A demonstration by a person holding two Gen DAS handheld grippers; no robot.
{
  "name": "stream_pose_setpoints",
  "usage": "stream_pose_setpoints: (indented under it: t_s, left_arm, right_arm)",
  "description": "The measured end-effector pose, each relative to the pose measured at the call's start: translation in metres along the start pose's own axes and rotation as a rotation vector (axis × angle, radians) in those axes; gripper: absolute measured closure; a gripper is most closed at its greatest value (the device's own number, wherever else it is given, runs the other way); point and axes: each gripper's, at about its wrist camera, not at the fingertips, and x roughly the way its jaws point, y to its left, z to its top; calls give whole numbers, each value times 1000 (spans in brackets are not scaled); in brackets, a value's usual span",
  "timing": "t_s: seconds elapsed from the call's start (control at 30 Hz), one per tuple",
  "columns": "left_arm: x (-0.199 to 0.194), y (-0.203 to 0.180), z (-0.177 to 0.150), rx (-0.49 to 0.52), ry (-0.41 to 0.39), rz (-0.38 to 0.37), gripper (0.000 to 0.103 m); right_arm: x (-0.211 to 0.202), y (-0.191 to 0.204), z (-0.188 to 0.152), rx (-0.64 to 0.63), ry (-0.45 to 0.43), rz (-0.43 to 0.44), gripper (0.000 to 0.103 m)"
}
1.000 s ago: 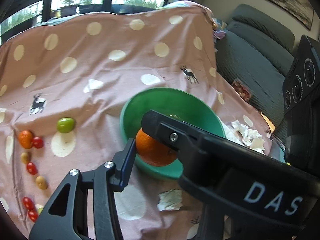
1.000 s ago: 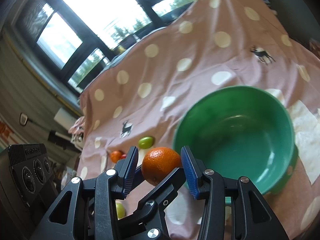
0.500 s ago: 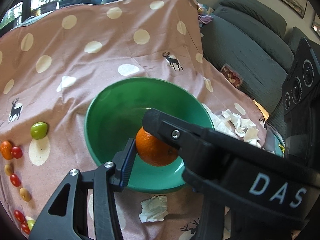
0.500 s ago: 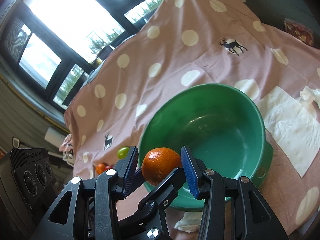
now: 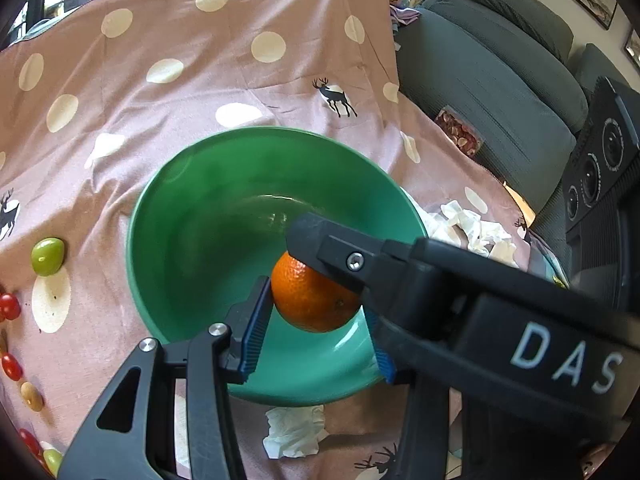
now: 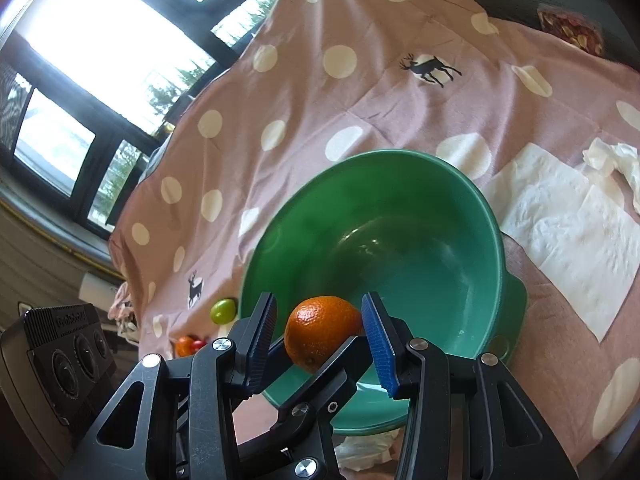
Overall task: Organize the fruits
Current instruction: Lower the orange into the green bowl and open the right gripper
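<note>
Fingers (image 5: 256,320) of both grippers pinch orange (image 5: 308,300) over green bowl (image 5: 192,216).

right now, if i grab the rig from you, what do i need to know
Left gripper and right gripper: both look closed on the same orange, held over the green bowl.
Done: nothing lies in the bowl yet.
Left: release the orange into the bowl, then collect the green fruit and small tomatoes lying on the cloth beside it.
</note>
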Motion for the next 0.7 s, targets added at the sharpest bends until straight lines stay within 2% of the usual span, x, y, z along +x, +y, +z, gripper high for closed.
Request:
stream_pose_setpoints:
  t_s: [0.7]
  left_arm:
    - [12, 5, -3, -34, 36, -15, 57]
  right_arm:
    - [9, -7, 1, 27, 36, -33, 55]
